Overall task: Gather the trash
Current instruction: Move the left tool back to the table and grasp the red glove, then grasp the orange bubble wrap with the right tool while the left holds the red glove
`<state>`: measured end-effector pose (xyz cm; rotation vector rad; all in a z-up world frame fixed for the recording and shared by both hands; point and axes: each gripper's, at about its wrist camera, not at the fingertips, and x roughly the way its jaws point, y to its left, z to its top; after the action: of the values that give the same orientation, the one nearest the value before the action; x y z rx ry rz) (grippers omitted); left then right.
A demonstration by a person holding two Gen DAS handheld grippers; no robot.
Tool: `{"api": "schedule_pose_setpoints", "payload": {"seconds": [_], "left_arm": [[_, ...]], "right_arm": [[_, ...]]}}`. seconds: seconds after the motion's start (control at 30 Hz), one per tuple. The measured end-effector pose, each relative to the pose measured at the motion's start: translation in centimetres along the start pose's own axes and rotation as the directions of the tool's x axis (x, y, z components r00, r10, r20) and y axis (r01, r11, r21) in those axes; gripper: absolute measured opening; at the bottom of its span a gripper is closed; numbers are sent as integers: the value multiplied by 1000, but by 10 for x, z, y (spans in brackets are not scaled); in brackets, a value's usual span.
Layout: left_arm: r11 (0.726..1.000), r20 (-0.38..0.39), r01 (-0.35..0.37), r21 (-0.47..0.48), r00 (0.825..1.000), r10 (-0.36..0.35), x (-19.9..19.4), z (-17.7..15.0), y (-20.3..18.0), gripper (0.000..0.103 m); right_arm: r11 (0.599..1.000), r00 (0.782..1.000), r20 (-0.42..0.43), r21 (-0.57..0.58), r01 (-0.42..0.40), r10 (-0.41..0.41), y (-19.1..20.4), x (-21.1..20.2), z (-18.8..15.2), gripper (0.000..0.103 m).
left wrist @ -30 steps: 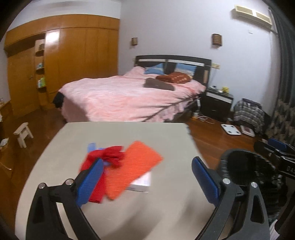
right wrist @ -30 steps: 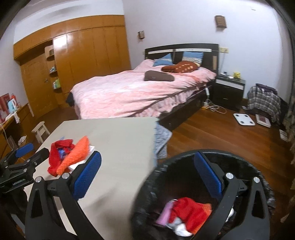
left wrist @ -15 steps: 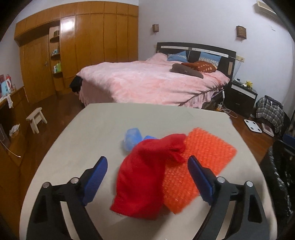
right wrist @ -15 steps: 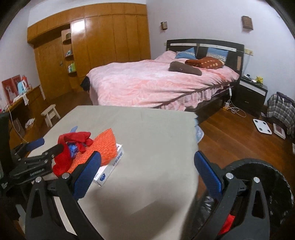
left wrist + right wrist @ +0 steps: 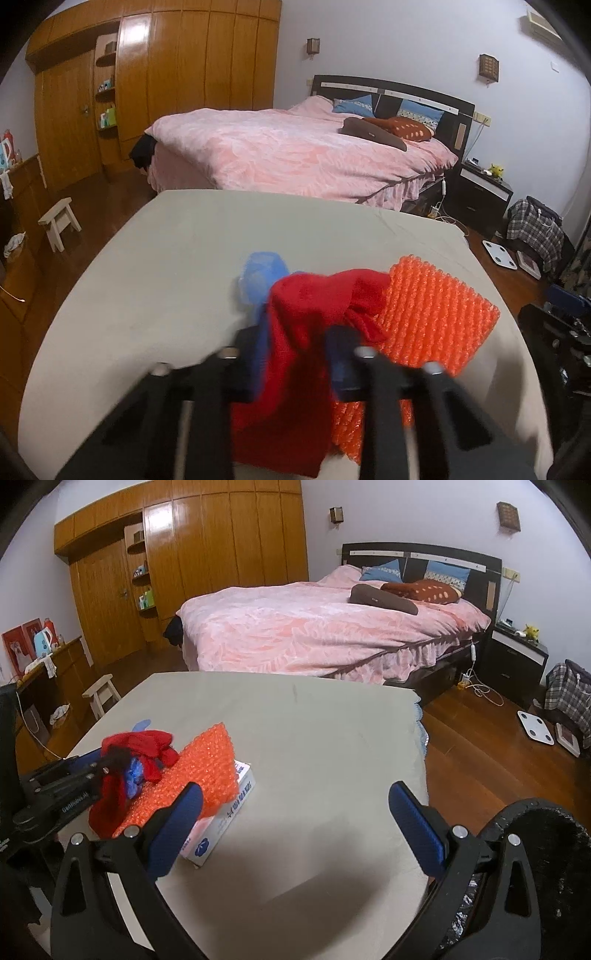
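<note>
A red cloth [image 5: 306,332] lies over an orange bubble-wrap sheet [image 5: 436,317] and a crumpled blue wrapper [image 5: 262,275] on the grey table [image 5: 166,277]. My left gripper [image 5: 299,343] is low over this pile. Its jaws are closing, and the red cloth is pinched between the blue pads. The right wrist view shows the same grip from the side: the left gripper [image 5: 110,760] with the red cloth [image 5: 147,744] bunched in it, above the orange sheet [image 5: 210,760] and a white box [image 5: 225,812]. My right gripper [image 5: 295,797] hangs open over bare table with nothing between its fingers.
A black trash bin [image 5: 535,849] stands off the table's right edge, beside my right gripper. Beyond the table are a pink bed [image 5: 314,635], a wooden wardrobe [image 5: 221,554], a small stool [image 5: 103,694] and a wood floor with a scale [image 5: 535,727].
The left gripper's jaws went from wide apart to close together on the red cloth. Both views swung from the bin toward the table, and the bin slid to the lower right.
</note>
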<state>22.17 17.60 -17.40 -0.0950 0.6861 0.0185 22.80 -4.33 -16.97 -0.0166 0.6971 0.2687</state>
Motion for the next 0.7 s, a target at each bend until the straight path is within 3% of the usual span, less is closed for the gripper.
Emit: {"api": "schedule_pose_setpoints", "payload": {"seconds": [0.03, 0.1, 0.43, 0.57, 0.7], "left_arm": [[1000, 0, 2, -5, 1000, -2, -1, 0, 1, 10], [1000, 4, 0, -13, 1000, 0, -5, 0, 4, 7], [999, 56, -23, -38, 998, 25, -48, -4, 25, 7], [998, 13, -66, 1, 998, 66, -47, -15, 32, 7], [998, -49, -58, 2, 997, 58, -32, -27, 39, 7]], "right_arm": [[1000, 1000, -2, 0, -2, 2, 0, 2, 0, 98], [1000, 1000, -4, -2, -7, 7, 3, 3, 0, 98], [998, 999, -6, -26, -54, 54, 23, 9, 2, 98], [996, 997, -17, -46, -76, 75, 35, 13, 2, 98], [995, 996, -28, -51, -82, 81, 45, 21, 0, 98]]}}
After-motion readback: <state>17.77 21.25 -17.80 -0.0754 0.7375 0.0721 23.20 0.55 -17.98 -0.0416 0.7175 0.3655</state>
